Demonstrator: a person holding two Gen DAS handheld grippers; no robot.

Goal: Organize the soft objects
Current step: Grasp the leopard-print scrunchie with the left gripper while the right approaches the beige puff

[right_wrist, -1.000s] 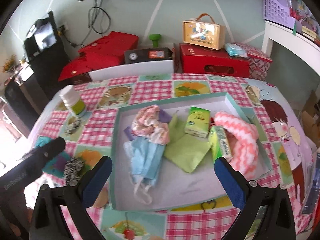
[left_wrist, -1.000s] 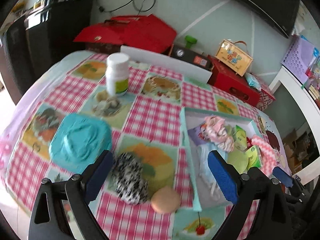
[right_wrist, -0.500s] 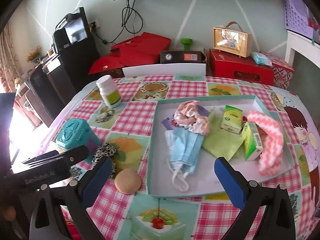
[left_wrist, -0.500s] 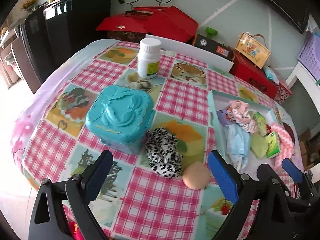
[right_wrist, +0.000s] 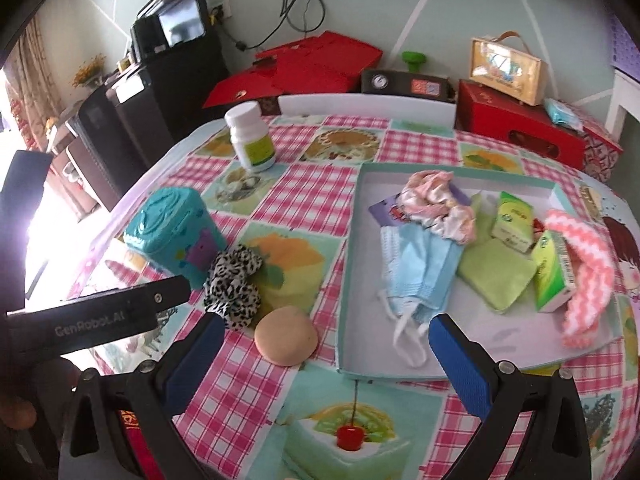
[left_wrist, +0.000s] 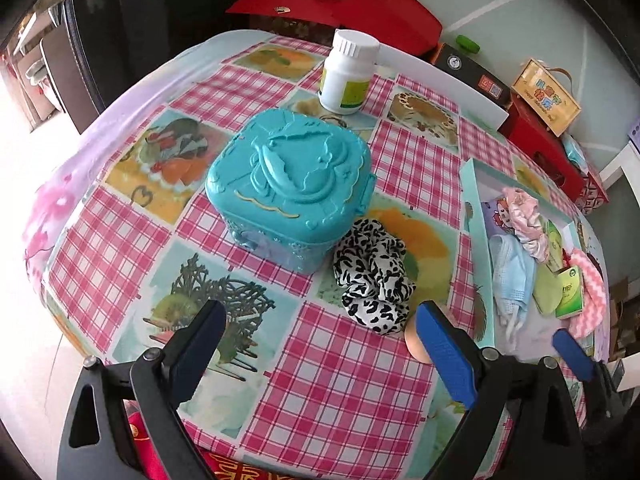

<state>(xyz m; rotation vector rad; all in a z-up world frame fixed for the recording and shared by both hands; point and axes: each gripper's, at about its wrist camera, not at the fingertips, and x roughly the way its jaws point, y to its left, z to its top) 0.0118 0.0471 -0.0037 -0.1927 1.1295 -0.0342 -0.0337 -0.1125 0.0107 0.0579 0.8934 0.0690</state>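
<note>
A leopard-print scrunchie [left_wrist: 374,274] [right_wrist: 234,282] lies on the checked tablecloth against a teal plastic box [left_wrist: 292,184] [right_wrist: 174,230]. A tan round puff [right_wrist: 286,336] [left_wrist: 416,342] sits just right of the scrunchie. The shallow tray [right_wrist: 348,280] [left_wrist: 478,264] holds a pink scrunchie [right_wrist: 436,200], blue face masks [right_wrist: 420,268], a green cloth [right_wrist: 496,280], two green packets and a pink-white knit band [right_wrist: 584,272]. My left gripper [left_wrist: 320,354] hovers open near the table's front edge, short of the scrunchie. My right gripper [right_wrist: 324,354] is open above the puff and the tray's near corner.
A white pill bottle [left_wrist: 348,72] [right_wrist: 252,138] stands at the back of the table. Red boxes [right_wrist: 520,120], a black cabinet [right_wrist: 160,80] and a white chair back [right_wrist: 368,106] lie beyond the far edge. The left gripper's body [right_wrist: 92,320] reaches in at the right view's left side.
Both grippers have pulled back toward the table's near edge and shifted left. The teal box, scrunchie and puff now sit more centrally. Nothing on the table moved.
</note>
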